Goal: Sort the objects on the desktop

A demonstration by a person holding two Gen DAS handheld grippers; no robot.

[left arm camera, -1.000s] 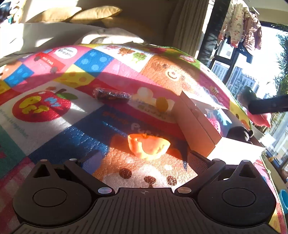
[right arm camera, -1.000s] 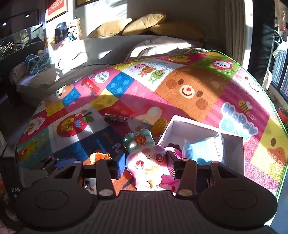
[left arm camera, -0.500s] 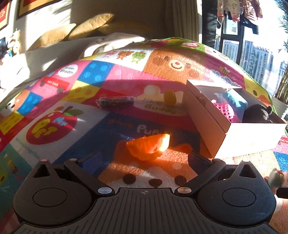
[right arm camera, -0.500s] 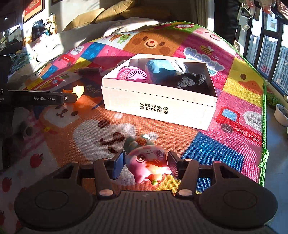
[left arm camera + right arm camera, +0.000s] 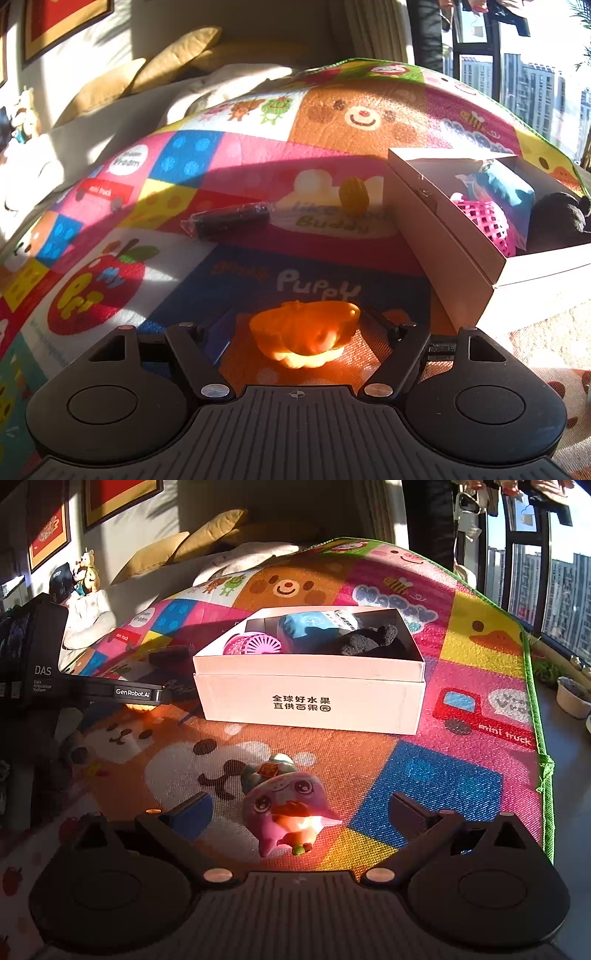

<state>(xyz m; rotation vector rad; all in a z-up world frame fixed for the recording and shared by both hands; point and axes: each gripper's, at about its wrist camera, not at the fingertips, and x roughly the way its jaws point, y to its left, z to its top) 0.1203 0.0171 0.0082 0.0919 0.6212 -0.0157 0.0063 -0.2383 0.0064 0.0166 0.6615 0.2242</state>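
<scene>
A white cardboard box (image 5: 310, 686) with black printed characters on its front wall sits open on the colourful cartoon play mat (image 5: 424, 775). Inside it, from the right wrist view, lie a pink round lattice piece (image 5: 255, 644) at the left end, a blue packet (image 5: 314, 626) behind the middle, and a black plush item (image 5: 369, 642) filling the right part; the three crowd against one another. The left wrist view shows the same box (image 5: 443, 225) from its short end, with the pink lattice (image 5: 487, 221), the blue packet (image 5: 506, 188) and the black plush (image 5: 554, 221) showing over the wall. The right gripper (image 5: 299, 808) is spread wide, its fingers well apart on either side of a pink cartoon figurine (image 5: 288, 805) that stands on the mat in front of the box, touched by neither finger. The left gripper (image 5: 299, 325) is likewise released, its fingers flanking an orange toy (image 5: 303, 336) on the mat without visibly touching it; this toy lies just beside the box's near corner. Farther out on the mat lie a dark wrapped bar (image 5: 229, 219) and a small yellow ridged object (image 5: 352, 194), the latter near the box's far left wall.
</scene>
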